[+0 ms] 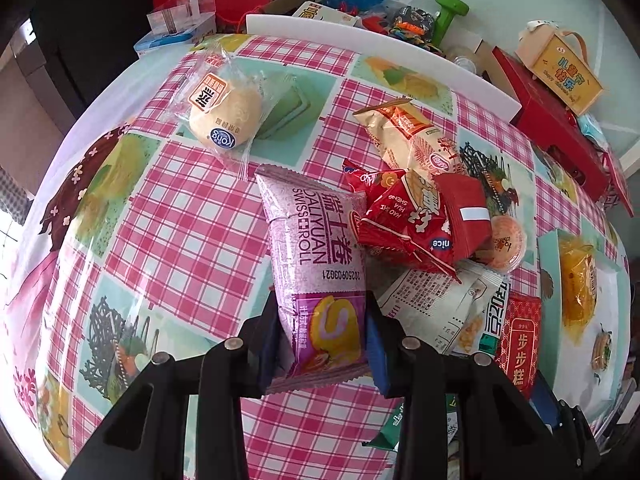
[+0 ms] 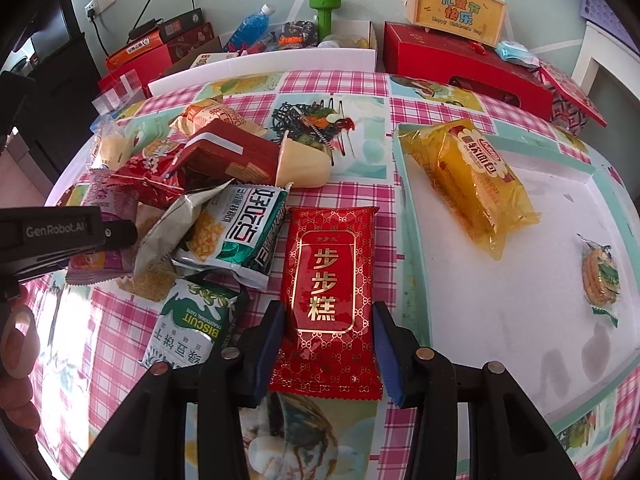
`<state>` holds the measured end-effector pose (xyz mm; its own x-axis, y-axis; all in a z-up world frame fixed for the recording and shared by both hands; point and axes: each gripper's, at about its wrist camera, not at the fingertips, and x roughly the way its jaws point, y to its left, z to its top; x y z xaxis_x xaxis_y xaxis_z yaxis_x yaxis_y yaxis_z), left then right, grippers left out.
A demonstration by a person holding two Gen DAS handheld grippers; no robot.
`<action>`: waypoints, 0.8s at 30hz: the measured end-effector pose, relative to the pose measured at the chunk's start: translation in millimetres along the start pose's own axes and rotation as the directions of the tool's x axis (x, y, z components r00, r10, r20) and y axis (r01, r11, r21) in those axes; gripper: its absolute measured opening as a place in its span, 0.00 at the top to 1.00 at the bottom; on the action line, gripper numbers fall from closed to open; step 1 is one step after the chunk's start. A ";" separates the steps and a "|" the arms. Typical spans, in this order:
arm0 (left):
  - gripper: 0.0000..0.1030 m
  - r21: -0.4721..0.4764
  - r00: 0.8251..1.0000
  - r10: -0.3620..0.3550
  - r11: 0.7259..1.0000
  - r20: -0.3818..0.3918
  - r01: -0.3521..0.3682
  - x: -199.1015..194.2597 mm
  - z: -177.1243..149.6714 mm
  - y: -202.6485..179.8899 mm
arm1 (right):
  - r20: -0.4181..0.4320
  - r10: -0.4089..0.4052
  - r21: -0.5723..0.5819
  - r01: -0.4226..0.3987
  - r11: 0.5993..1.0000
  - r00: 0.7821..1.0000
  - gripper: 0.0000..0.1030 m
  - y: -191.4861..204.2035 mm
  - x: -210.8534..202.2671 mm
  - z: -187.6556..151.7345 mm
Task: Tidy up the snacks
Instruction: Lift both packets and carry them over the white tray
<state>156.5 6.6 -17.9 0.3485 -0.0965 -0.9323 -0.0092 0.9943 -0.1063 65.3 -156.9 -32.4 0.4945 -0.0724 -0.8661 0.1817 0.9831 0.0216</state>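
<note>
My left gripper point(image 1: 323, 320) is shut on the lower end of a purple Swiss roll packet point(image 1: 316, 240) and holds it just above the checked tablecloth point(image 1: 192, 232). My right gripper point(image 2: 329, 314) points down at a red cake packet point(image 2: 326, 264) that lies flat on the cloth. Its blue pads press on both long edges of the packet. A pile of snack packets point(image 2: 224, 168) lies to the left of it, with a green biscuit packet point(image 2: 192, 320) in front. A wrapped bun point(image 1: 224, 114) lies apart at the far left.
A white tray with a teal rim point(image 2: 520, 320) on the right holds a yellow bread packet point(image 2: 476, 184) and a small biscuit packet point(image 2: 600, 276). Red boxes point(image 2: 460, 64), a white board point(image 2: 260, 64) and a green dumbbell point(image 2: 324, 12) line the far edge. A hand point(image 2: 16, 340) shows at the left.
</note>
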 end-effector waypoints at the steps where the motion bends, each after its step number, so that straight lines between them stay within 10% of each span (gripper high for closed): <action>1: 0.62 0.002 1.000 0.001 1.000 0.003 -0.001 -2.1 -0.1 -1.0 | 0.003 0.000 0.002 0.000 1.000 1.000 0.55 -0.5 -1.1 0.3; 24: 0.62 0.062 0.990 -0.099 0.994 0.103 0.092 -50.7 -2.9 -15.0 | 0.095 -0.024 0.014 0.023 1.000 0.995 0.55 -5.2 -43.7 6.3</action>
<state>136.2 -3.5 30.0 0.4425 -0.1887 -0.8767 0.0810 0.9820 -0.1705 48.1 -160.0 8.6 0.5687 -0.1118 -0.8149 0.2047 0.9788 0.0086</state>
